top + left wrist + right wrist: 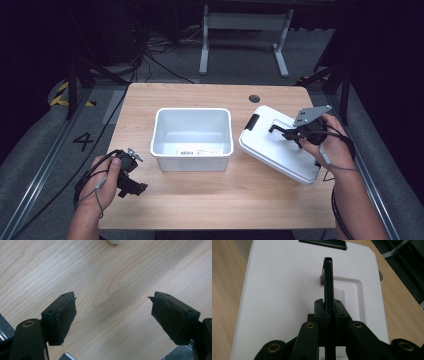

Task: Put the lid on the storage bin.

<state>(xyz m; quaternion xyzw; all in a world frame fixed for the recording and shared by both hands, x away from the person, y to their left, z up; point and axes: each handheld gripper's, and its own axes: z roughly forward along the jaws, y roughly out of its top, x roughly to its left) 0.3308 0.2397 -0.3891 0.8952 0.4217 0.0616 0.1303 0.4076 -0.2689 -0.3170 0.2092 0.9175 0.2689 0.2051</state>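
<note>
Lid (pixel 280 145) placement is in hand: the right tool (pixel 296 133) is clamped on the lid's black handle (pixel 328 282), with the lid lying tilted on the surface (pixel 200 200) just right of the open white bin (pixel 192 137). The next move calls for lifting it level over the bin. The left tool (pixel 112 311) stands open over bare wood, its jaw gap plain in the left gripper view, indistinct from above.

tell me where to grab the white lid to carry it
Grip the lid by its black handle, coming from above with a jaw on each flat side. The handle stands upright, thin and centred in a recess, so it fits between the jaws and should balance the lid. The right gripper is shut on it that way.
</note>
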